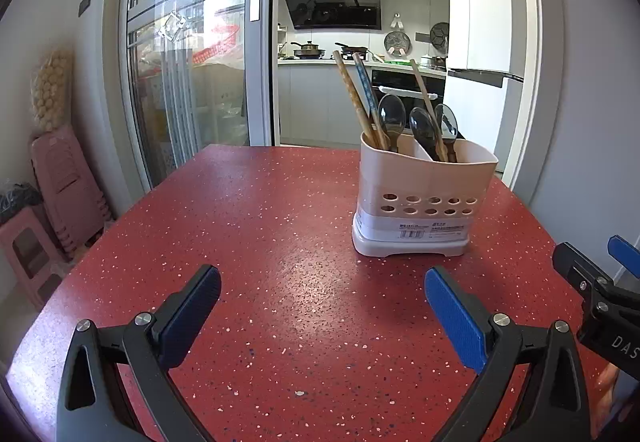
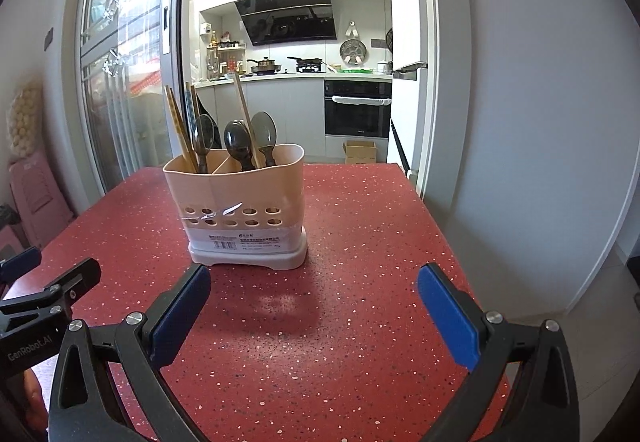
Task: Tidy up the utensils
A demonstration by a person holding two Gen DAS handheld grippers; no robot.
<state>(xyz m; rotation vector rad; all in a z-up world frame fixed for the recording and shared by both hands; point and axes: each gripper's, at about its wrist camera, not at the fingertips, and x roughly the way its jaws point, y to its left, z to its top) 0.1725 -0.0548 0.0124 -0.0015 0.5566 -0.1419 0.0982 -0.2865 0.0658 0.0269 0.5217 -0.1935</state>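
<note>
A cream two-compartment utensil holder (image 1: 424,198) (image 2: 240,206) stands upright on the red speckled table (image 1: 248,242) (image 2: 360,242). Chopsticks (image 1: 354,98) (image 2: 178,122) and one dark spoon (image 1: 392,114) (image 2: 203,134) stand in its left compartment. Two dark spoons (image 1: 424,128) (image 2: 238,140) and one more chopstick (image 1: 424,98) (image 2: 245,110) stand in the right compartment. My left gripper (image 1: 322,306) is open above the table, in front and left of the holder, holding nothing. My right gripper (image 2: 314,306) is open too, in front and right of the holder, empty.
Pink plastic stools (image 1: 60,194) are stacked on the floor left of the table. A glass sliding door (image 1: 188,54) and an open kitchen doorway lie beyond the far edge. A wall (image 2: 540,122) runs close along the table's right side.
</note>
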